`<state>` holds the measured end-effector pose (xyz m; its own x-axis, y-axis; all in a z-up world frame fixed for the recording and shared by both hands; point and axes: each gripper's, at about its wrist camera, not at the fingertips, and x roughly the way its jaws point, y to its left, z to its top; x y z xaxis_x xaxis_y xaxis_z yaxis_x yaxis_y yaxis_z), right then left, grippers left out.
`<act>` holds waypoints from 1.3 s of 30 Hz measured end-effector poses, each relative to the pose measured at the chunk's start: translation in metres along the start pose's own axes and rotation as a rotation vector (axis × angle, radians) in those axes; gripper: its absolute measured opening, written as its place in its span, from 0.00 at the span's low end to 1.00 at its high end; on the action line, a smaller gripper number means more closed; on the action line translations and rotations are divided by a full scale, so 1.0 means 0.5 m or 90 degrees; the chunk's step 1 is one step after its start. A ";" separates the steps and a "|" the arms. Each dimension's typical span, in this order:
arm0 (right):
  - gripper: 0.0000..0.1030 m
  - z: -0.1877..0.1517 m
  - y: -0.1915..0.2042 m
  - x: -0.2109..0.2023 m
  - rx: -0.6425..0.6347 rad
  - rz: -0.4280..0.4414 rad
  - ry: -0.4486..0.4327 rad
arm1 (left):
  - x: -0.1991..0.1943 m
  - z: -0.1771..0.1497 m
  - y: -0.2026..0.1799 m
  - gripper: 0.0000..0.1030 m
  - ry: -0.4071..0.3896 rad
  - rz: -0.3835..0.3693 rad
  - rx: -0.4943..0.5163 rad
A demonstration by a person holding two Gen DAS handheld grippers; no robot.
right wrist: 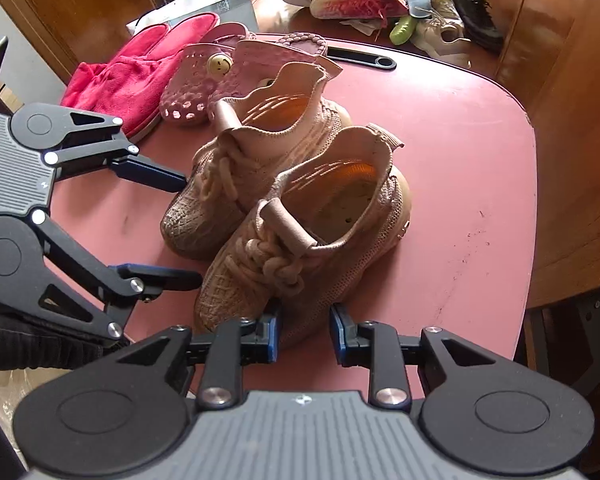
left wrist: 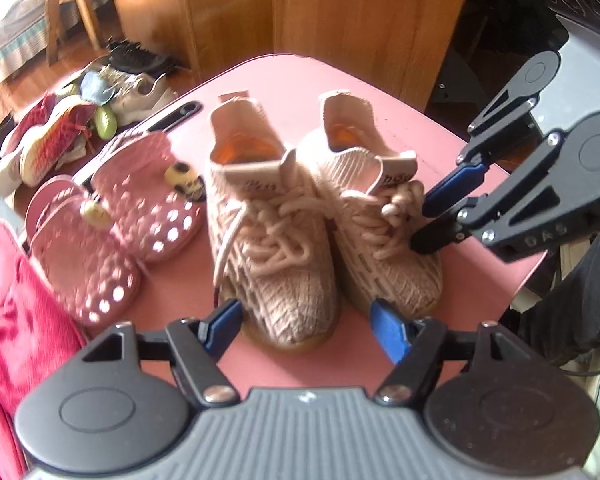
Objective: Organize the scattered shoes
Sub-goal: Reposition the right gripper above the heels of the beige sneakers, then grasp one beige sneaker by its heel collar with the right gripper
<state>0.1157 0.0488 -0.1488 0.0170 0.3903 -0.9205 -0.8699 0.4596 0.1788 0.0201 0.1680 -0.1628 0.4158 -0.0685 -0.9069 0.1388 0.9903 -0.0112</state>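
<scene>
A pair of beige knit sneakers stands side by side on the pink table (left wrist: 320,76). My left gripper (left wrist: 306,326) is open, its blue pads either side of the toe of the left sneaker (left wrist: 268,240) without pressing on it. From the right wrist this gripper (right wrist: 176,228) reaches in from the left towards that same sneaker (right wrist: 236,184). My right gripper (right wrist: 305,336) stands narrowly open at the outer side of the other sneaker (right wrist: 320,248). In the left wrist view its fingertips (left wrist: 432,242) rest by that sneaker (left wrist: 380,248), gripping nothing.
Pink perforated clogs (left wrist: 152,192) and red fuzzy slippers (left wrist: 20,320) lie left of the sneakers. A black flat tool (right wrist: 364,58) sits near the table's far edge. Several shoes are piled on the wooden floor (right wrist: 360,4). Wooden cabinets (left wrist: 340,8) stand behind.
</scene>
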 end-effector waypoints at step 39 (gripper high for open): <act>0.50 0.217 -0.019 -0.024 0.102 -0.017 -0.103 | 0.038 0.029 -0.129 1.00 -0.066 0.107 -0.069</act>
<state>0.1773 0.1261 -0.1018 0.1296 0.4929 -0.8604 -0.7792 0.5873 0.2190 0.0321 0.1012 -0.1729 0.5158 0.0927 -0.8517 -0.0358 0.9956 0.0866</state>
